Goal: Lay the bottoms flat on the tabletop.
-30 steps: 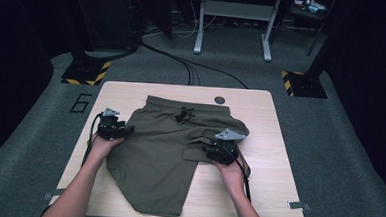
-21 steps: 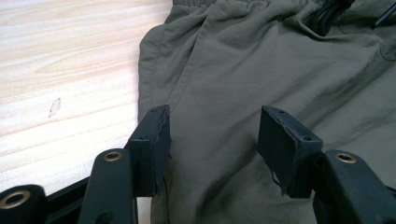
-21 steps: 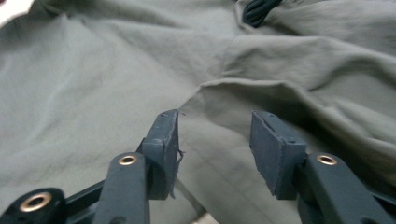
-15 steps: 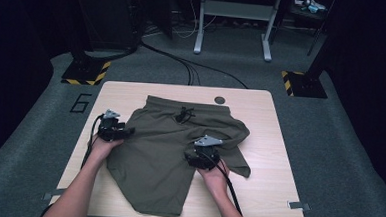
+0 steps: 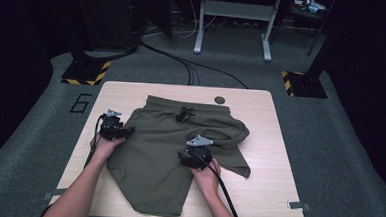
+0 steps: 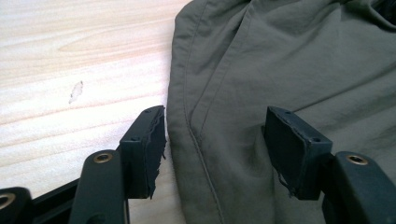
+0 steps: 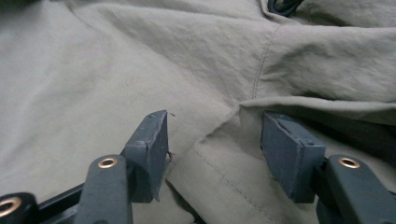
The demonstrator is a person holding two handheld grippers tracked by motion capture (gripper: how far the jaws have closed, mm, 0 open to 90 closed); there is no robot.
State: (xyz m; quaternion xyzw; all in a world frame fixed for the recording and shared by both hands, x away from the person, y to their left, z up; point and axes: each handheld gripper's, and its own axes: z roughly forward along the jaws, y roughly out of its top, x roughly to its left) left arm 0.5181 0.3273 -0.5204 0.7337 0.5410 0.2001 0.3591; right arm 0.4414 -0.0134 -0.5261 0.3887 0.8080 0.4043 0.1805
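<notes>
Shorts: olive-green shorts [image 5: 179,143] lie spread on the light wooden desk [image 5: 274,143], centre of the high view, waistband toward the top of the frame, leg hems toward the bottom.
Long axis: runs from the upper middle down to the lower left of centre; the right leg is folded over, its hem lying out toward the right.
Drawstring: dark cord [image 5: 182,114] at the waistband, upper middle.
Left hand-held gripper: left hand-held gripper [image 6: 215,135] sits at the shorts' left edge, left of centre in the high view; jaws spread wide, one over bare desk, the other over cloth, the side seam between them, nothing clamped.
Right hand-held gripper: right hand-held gripper [image 7: 212,140] rests on the shorts at centre; jaws apart, straddling a folded cloth edge, not closed on it.
Desk mark: small dark round spot [image 5: 220,100] above the waistband.
</notes>
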